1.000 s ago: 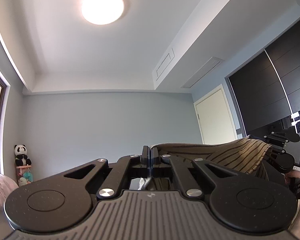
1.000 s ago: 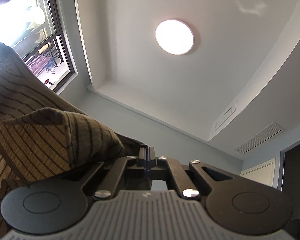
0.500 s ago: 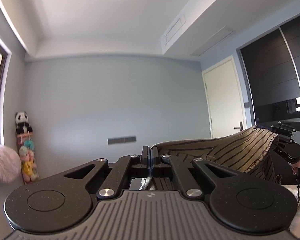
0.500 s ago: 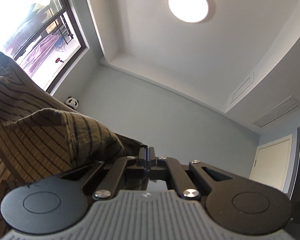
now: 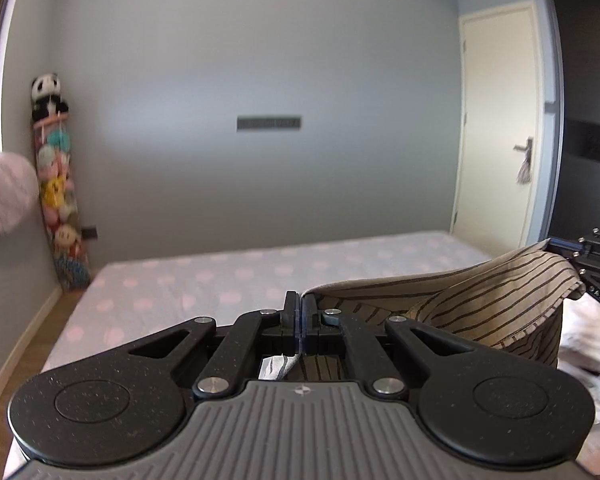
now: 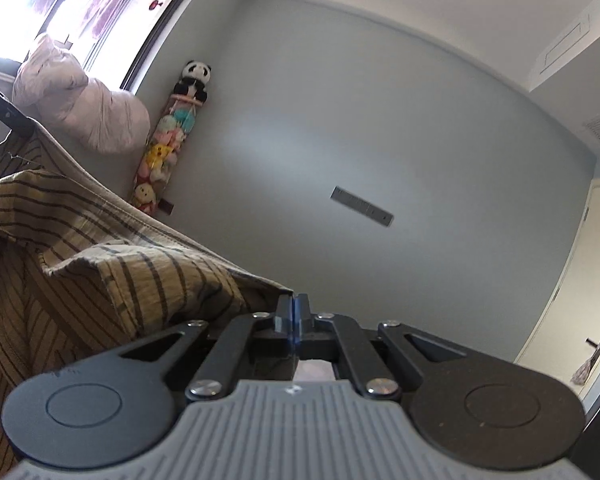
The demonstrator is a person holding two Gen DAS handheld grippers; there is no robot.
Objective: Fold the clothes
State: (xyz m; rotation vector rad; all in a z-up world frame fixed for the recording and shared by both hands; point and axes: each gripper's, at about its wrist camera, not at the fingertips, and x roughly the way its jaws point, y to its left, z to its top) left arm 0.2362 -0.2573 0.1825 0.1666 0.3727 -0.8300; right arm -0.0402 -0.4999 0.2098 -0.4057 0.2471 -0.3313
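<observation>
While both tools hold one garment above the bed, the entries run as follows.

Left tool (image 5: 300, 312): jaws pressed together on an edge of the striped garment; a strip of cloth shows pinched between them and hangs just behind the fingers.

Right tool (image 6: 294, 316): jaws pressed together; the garment's edge runs right up to the fingertips from the left, so it appears clamped there, though the cloth inside the pinch itself is hard to make out.

Striped garment (image 5: 500, 300): tan cloth with dark narrow stripes, stretched between the two tools and sagging in folds; in the left wrist view it spans from the fingertips to the right tool at the frame's right edge; in the right wrist view it fills the left side (image 6: 100, 264).

Bed (image 5: 260, 272): pale lilac sheet with pink dots, lying beyond and below the left tool.

Crumpled light cloth (image 5: 588, 340): on the bed at the right, under the garment.

Panda toy (image 5: 48, 94): atop a column of soft toys in the room's corner.

Door (image 5: 496, 120): cream, shut, handle at the right.

Pink bedding bundle (image 6: 80, 96): near the window.
</observation>
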